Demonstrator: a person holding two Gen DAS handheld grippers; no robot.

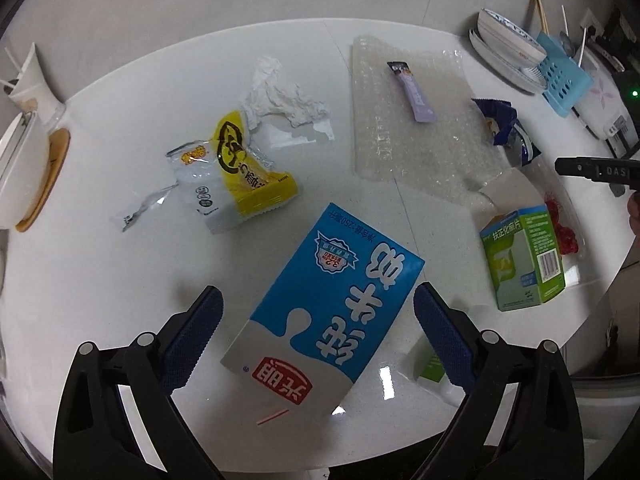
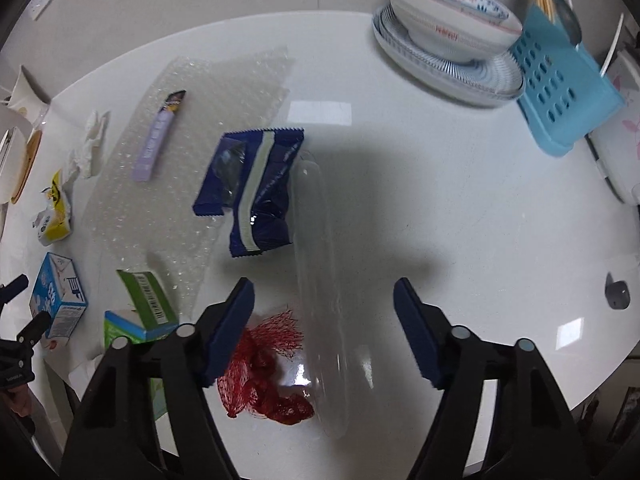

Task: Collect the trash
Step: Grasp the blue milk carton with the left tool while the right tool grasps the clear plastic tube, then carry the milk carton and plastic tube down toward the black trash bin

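Observation:
My left gripper (image 1: 318, 312) is open, its blue pads on either side of a blue and white milk carton (image 1: 326, 306) lying flat on the white table (image 1: 120, 280). My right gripper (image 2: 324, 300) is open above a clear plastic bottle (image 2: 320, 280) lying on its side. A red mesh net (image 2: 264, 372) lies beside its left finger. A dark blue wrapper (image 2: 256, 188), a purple sachet (image 2: 158, 140) on bubble wrap (image 2: 132, 200), a green box (image 2: 140, 312), a yellow wrapper (image 1: 248, 172) and a crumpled tissue (image 1: 284, 100) lie around.
Stacked bowls and plates (image 2: 448, 40) and a blue utensil basket (image 2: 564, 80) stand at the far right. A white cup on a wooden coaster (image 1: 24, 168) stands at the left edge. The table's near edge curves close under both grippers.

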